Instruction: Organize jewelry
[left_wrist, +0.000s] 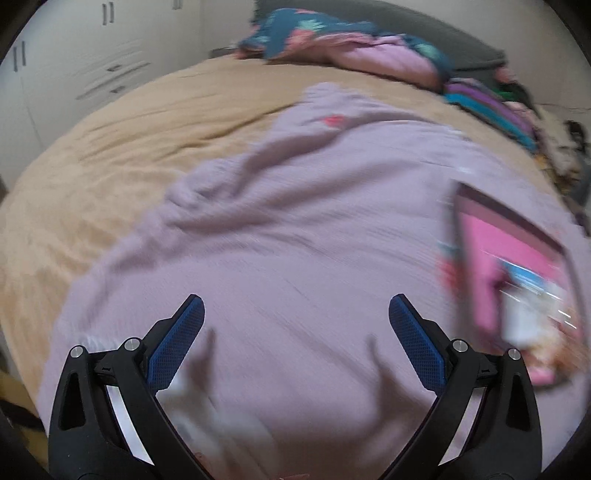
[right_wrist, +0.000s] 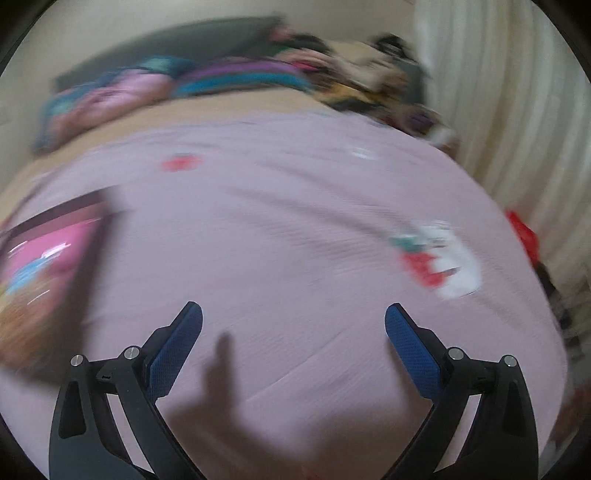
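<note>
My left hand-held gripper: jaws apart, empty. My right hand-held gripper: same. Pink box: right of frame, on lilac cloth.

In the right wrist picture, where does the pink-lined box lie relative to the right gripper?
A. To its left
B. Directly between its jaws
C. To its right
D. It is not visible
A: the box sits at the left edge of the view on the lilac cloth, well left of the right gripper, whose open jaws hold nothing.
</note>
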